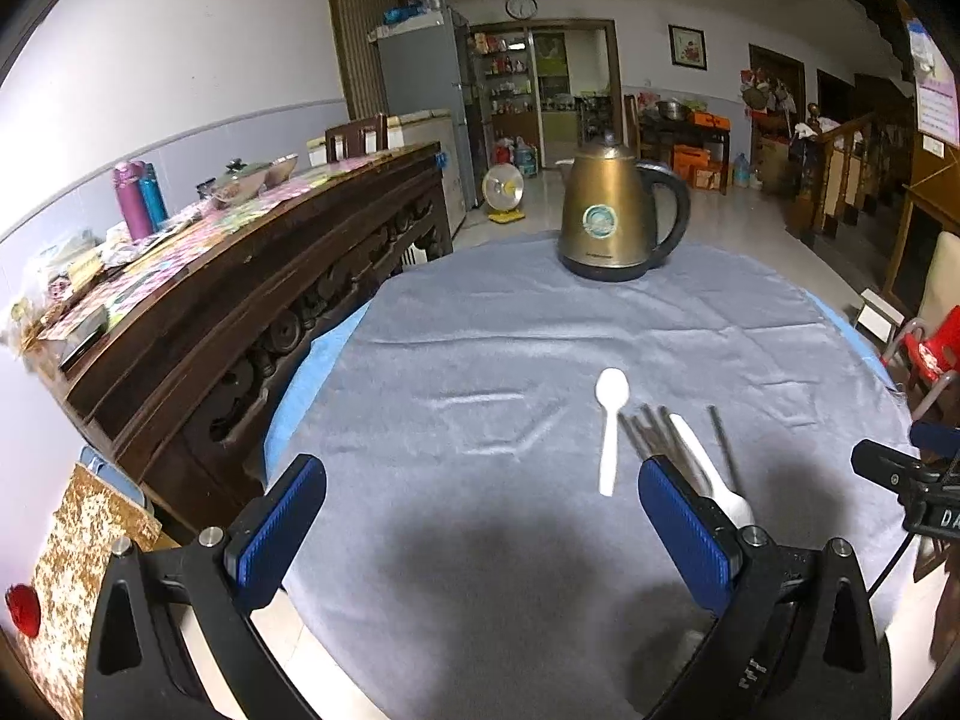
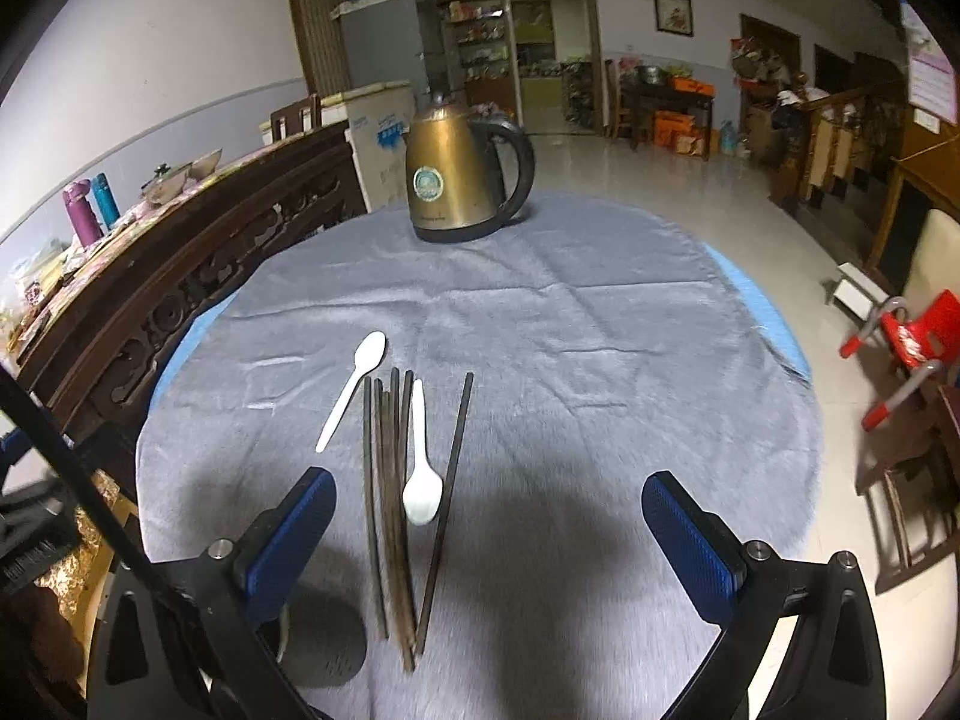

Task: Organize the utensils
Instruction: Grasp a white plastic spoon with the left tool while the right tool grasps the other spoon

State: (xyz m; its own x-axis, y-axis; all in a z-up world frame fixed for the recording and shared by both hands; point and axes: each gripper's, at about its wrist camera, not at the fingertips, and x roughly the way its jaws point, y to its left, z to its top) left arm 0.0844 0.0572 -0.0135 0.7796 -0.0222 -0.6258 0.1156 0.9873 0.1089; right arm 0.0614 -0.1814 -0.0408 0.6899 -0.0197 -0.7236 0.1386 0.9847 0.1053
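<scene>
A round counter (image 2: 600,360) covered with a grey-blue fleece cloth (image 1: 480,330) carries the utensils. Both grippers hover above its near edge, each with its blue-padded fingers spread wide and nothing between them: the left gripper (image 1: 480,516) in the left wrist view, the right gripper (image 2: 489,525) in the right wrist view.

In the right wrist view, a bundle of dark chopsticks (image 2: 390,510) lies lengthwise on the cloth, pointing away from the camera, the sticks pressed close together and fanning slightly at the far end. One single chopstick (image 2: 447,504) lies apart, just to the right of the bundle and tilted a little. A white plastic spoon (image 2: 421,468) rests between the bundle and that single stick, bowl toward the camera, handle pointing away, touching or overlapping the bundle's right edge. A second white plastic spoon (image 2: 354,384) lies just left of the bundle's far end, slanted, bowl away from the camera. All of these sit between the right gripper's left finger and the middle of its opening.

In the left wrist view, the slanted spoon (image 1: 611,426) lies clear in the gap, while the right finger hides much of the chopsticks (image 1: 651,438) and the other spoon (image 1: 714,474).

A brass-coloured electric kettle (image 1: 618,210) stands upright at the counter's far edge. A dark carved wooden sideboard (image 1: 252,276) runs along the left wall.
</scene>
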